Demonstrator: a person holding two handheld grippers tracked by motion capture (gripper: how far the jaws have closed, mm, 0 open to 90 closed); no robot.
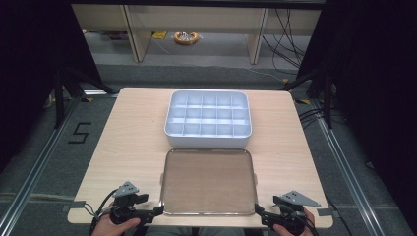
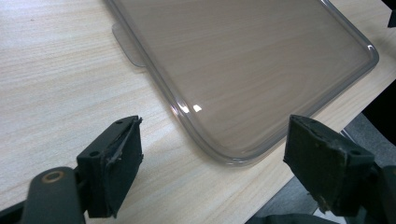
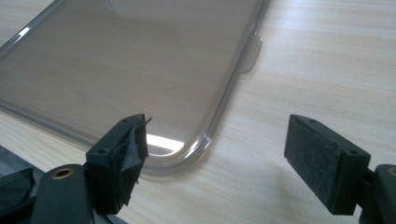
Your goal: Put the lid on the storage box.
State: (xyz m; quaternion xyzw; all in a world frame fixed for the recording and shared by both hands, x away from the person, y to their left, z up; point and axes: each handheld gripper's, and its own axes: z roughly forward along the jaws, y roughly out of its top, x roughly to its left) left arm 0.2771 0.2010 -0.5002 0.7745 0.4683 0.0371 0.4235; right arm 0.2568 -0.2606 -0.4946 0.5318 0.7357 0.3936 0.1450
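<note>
left gripper (image 1: 158, 210) and right gripper (image 1: 257, 210) both gape released, each flanking a near corner of the clear lid (image 1: 208, 182).

white compartment box (image 1: 208, 119): table's far half | yellowish object (image 1: 186, 38): floor beyond, possibly tape

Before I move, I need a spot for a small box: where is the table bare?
Bare wood runs left of the white divided tray and clear lid, to the table edge, and likewise on their right. The near corners are crowded by the left gripper and right gripper.
</note>
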